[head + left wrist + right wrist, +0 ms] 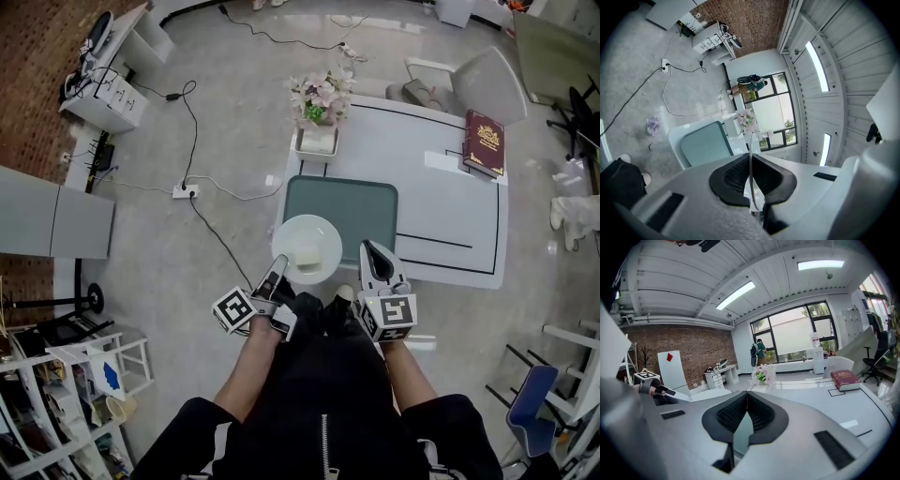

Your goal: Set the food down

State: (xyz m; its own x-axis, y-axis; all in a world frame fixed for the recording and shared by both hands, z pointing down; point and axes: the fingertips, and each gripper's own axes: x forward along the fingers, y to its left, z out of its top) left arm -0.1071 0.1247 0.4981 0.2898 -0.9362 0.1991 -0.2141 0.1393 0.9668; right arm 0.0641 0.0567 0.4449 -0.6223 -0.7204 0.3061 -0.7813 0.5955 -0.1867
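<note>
Plate [305,246] first, from the head view: it is white, with a pale block of food [307,256] sitting near its middle, and it overlaps the near-left corner of the teal placemat [361,211]. From above I cannot tell whether it already rests there or hangs just over it. My left gripper [277,270] has it by the rim on the side facing me. I judge I pinch there so the plate stays level and the food cannot slide. My right gripper [368,251] sits just off the placemat's near-right corner, apart from the plate and carrying nothing, probably kept close in case the plate needs steadying. Beyond the placemat's far-left corner stand the flowers [319,94], and well off to its far right lies a red book [484,142], so the mat is the free spot for the food. In the left gripper view the pads are clenched on the thin white rim, seen edge-on between them, with the placemat straight ahead. In the right gripper view the jaws are pressed together with nothing between them, pointing across the table [862,413] toward the flowers.
</note>
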